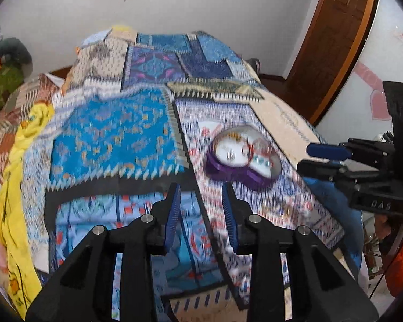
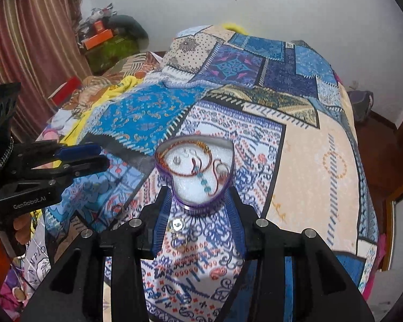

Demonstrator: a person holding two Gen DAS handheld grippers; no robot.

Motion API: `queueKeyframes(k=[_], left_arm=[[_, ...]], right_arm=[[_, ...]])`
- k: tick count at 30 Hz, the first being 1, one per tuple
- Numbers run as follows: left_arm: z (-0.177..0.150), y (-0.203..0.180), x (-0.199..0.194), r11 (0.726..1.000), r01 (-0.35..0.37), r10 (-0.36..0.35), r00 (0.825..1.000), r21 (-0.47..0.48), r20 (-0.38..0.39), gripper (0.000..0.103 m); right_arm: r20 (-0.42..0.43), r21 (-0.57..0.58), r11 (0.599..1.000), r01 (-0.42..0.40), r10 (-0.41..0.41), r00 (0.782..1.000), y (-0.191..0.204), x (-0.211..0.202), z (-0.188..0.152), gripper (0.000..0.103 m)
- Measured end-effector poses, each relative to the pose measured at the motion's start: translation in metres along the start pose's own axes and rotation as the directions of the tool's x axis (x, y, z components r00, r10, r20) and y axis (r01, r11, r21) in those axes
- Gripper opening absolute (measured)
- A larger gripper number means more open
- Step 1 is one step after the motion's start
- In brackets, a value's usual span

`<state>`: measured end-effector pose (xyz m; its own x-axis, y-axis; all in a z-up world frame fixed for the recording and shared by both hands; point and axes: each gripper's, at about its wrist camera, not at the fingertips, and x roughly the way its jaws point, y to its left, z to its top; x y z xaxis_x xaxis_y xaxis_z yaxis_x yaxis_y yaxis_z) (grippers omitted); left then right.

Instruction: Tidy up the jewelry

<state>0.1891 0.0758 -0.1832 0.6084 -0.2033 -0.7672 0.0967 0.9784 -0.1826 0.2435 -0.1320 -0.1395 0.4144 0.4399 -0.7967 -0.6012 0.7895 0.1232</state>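
**Op:** Jewelry box (image 2: pixel 194 173) sits on the patchwork bedspread (image 2: pixel 303 161), heart-shaped, purple wall, white foam inside. I see it just ahead of my right gripper (image 2: pixel 198 221), whose blue pads stand partly apart with nothing between them but cloth. The box's near tip lies close to the fingertips; the pads do not press on it.

**Obs:** Contents?

**Op:** Copper-coloured bangle (image 2: pixel 186 161) lying across the foam, a string of turquoise beads (image 2: pixel 204 181) beside it, a thinner reddish wire loop (image 2: pixel 220 178) at the right lobe. Small silvery stud near the left lobe, too small to identify.

**Obs:** Anything outside the box?

**Op:** Small shiny piece (image 2: pixel 177 224) on the bedspread between the right pads, short of the box. Cannot tell what it is.

**Obs:** Left side?

**Op:** Left gripper (image 1: pixel 201 214) hangs over the blue panels of the bedspread, jaws at a narrow gap, empty. Its view is motion-blurred. Box lies ahead and to its right, well apart from the pads.
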Motion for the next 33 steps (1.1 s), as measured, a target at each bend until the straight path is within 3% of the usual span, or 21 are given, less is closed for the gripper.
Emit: queueKeyframes(k=[15, 26, 30, 33], left_arm=[[-0.055, -0.009, 0.031, 0.999, 0.04, -0.039, 0.987, 0.006, -0.153, 0.031], [-0.053, -0.008, 0.037, 0.999, 0.047, -0.048, 0.992, -0.01, -0.12, 0.03], [-0.052, -0.006, 0.039, 1.0, 0.026, -0.027, 0.994, -0.011, -0.11, 0.02], [-0.051, -0.004, 0.037, 0.999, 0.028, -0.03, 0.994, -0.016, -0.105, 0.02]], right_arm=[[-0.152, -0.043, 0.998, -0.035, 0.028, 0.988, 0.019, 0.035, -0.043, 0.038], [-0.138, -0.076, 0.996, -0.038, 0.027, 0.99, 0.021, 0.039, -0.042, 0.037], [-0.136, -0.081, 0.996, -0.025, 0.014, 0.991, 0.021, 0.039, -0.042, 0.017], [-0.128, -0.068, 0.997, -0.036, 0.027, 0.991, 0.018, 0.036, -0.043, 0.017]])
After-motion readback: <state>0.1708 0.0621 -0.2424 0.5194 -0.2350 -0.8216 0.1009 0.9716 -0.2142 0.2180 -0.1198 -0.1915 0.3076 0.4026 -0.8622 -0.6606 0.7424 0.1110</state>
